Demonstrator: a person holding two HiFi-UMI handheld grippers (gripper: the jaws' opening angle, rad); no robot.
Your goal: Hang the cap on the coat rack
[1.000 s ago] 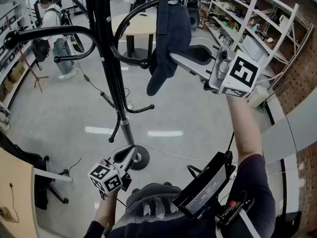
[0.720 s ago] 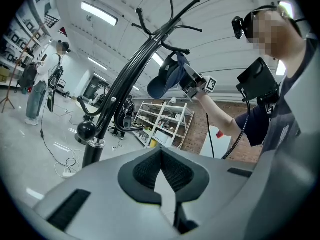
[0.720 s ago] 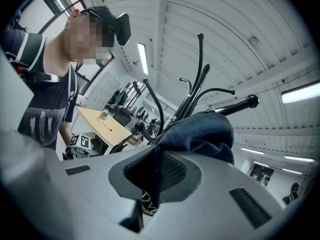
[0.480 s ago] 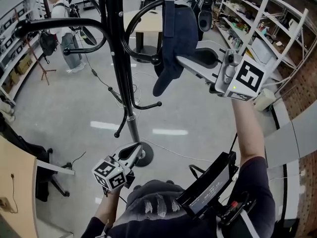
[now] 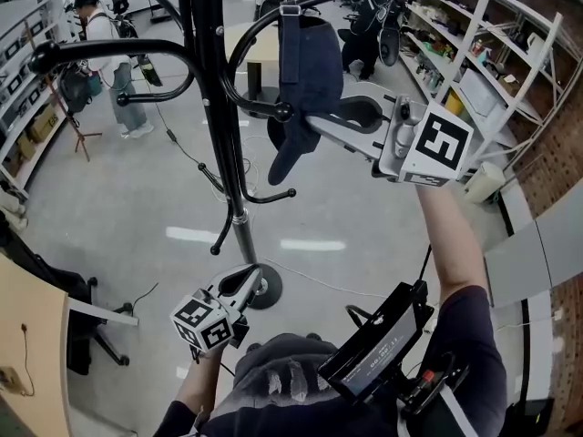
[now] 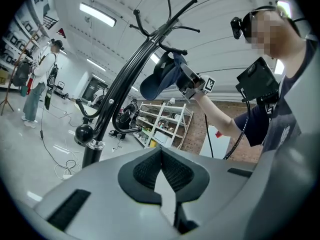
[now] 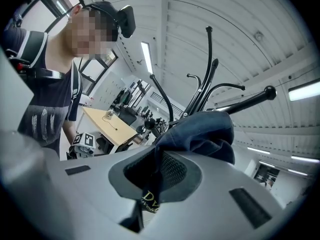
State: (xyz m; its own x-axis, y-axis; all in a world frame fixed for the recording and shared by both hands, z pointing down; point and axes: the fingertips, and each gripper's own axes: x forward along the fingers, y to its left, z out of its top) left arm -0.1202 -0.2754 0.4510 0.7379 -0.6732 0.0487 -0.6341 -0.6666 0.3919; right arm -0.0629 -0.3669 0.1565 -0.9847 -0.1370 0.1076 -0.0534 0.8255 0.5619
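Cap (image 5: 314, 62) is up in the air, upper centre of the head view, just right of the coat rack (image 5: 208, 80) pole. Right claw (image 5: 321, 122) comes in from the right w/ jaws clamped on the cap's fabric, low on the crown. The right claw's own view shows dark cloth pinched btw the pads, w/ a bit of printed label poking out below. Cap's long axis runs top to bottom: strap (image 5: 291, 25) uppermost, brim (image 5: 281, 162) hanging down and to the left.

Relation that matters: the curved hook arm (image 5: 235, 57) sweeps out from the pole and ends in a ball tip (image 5: 283, 112). That tip sits just left of the cap, approx level w/ the claw's tips. The upper stretch of the same curve crosses the strap at top centre. Can't tell whether the strap is already over the arm or only in front of it: they overlap in the pic, no depth cue.

Judgement: next move prob turns on getting strap or cap opening onto the hook, i.e. a short carry leftward toward the pole, then letting go. Right claw is the near one, already on the cap.

Left claw (image 5: 239, 283) is at lower left, well apart from cap, jaws together w/ nothing btw them.
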